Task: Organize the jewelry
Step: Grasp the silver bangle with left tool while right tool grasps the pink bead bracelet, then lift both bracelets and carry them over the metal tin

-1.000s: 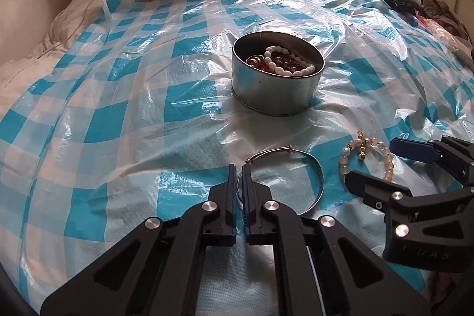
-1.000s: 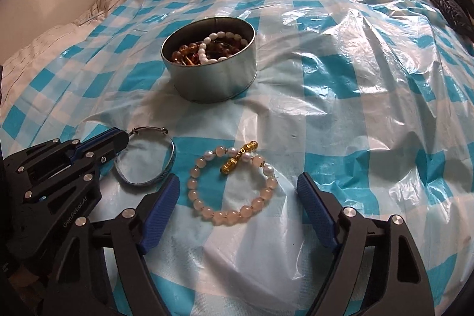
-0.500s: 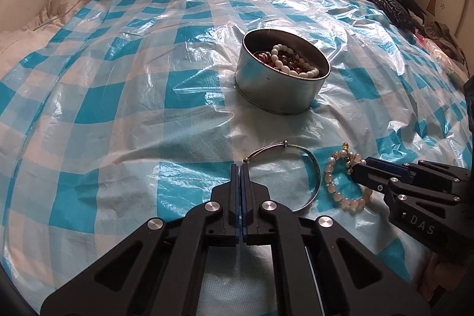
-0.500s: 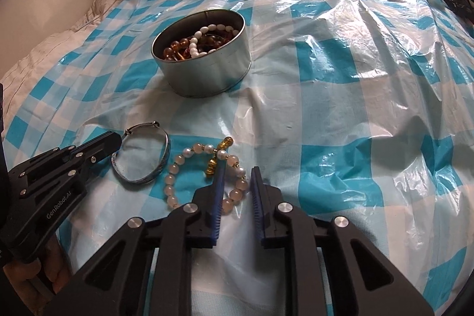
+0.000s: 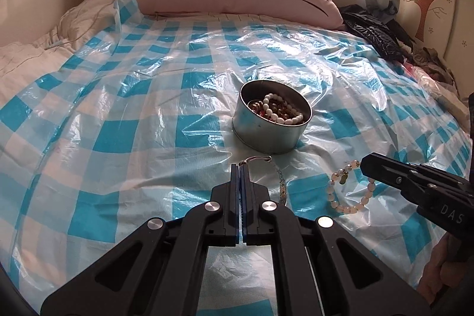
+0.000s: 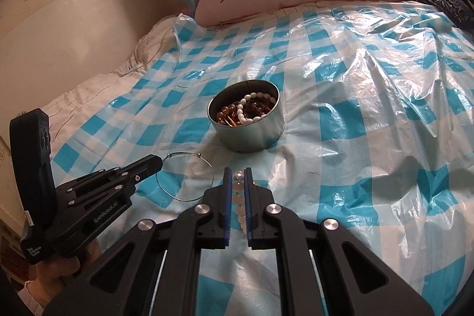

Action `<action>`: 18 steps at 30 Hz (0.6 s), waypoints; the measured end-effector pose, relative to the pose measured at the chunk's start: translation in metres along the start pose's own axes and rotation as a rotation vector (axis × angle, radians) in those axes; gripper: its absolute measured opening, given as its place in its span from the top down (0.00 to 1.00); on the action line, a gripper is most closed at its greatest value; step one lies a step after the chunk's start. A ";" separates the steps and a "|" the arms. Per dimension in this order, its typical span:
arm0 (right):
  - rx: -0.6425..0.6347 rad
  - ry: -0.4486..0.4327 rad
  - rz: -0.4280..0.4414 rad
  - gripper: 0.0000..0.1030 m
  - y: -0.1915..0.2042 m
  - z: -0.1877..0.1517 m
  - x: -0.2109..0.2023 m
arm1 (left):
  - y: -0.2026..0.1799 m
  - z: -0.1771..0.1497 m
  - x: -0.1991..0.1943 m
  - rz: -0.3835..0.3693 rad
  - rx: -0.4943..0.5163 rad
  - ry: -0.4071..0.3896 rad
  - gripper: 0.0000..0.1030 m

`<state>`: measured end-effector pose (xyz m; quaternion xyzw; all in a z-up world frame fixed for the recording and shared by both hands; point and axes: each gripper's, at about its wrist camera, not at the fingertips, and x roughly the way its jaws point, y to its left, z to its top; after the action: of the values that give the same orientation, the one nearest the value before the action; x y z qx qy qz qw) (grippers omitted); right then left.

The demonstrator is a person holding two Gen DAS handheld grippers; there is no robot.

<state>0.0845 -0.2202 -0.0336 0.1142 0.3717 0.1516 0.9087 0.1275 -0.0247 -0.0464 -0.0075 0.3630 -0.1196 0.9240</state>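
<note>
The pink bead bracelet [image 6: 240, 199] is hanging pinched in the right gripper [image 6: 237, 171], and the thin silver bangle [image 6: 189, 176] is clamped by its rim in the left gripper [image 5: 240, 168], both just short of the round tin [image 6: 247, 135], probably bound for it. A second ago both lay flat on the checked plastic sheet [image 6: 370, 114]; the right jaws have just been closing around the beads.
</note>
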 end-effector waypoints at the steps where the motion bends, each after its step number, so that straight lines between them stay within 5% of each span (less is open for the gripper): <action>1: -0.003 -0.013 0.006 0.92 0.001 0.001 -0.002 | 0.000 0.000 -0.004 -0.006 -0.001 -0.011 1.00; 12: 0.024 -0.003 -0.007 0.91 -0.006 0.001 -0.001 | 0.007 -0.005 0.008 0.031 -0.025 0.074 1.00; 13: 0.033 0.019 -0.029 0.88 -0.008 0.000 0.003 | 0.008 -0.005 0.010 0.040 -0.033 0.080 1.00; 15: 0.053 0.032 -0.071 0.64 -0.013 -0.001 0.006 | 0.010 -0.004 0.011 0.063 -0.037 0.078 0.98; 16: 0.065 0.026 -0.063 0.62 -0.016 -0.001 0.005 | 0.010 -0.004 0.012 0.077 -0.035 0.082 0.97; 18: 0.087 0.044 -0.090 0.44 -0.022 -0.003 0.009 | 0.010 -0.004 0.020 0.102 -0.025 0.108 0.77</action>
<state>0.0928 -0.2368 -0.0481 0.1335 0.4028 0.0969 0.9003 0.1409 -0.0192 -0.0639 0.0060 0.4139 -0.0684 0.9077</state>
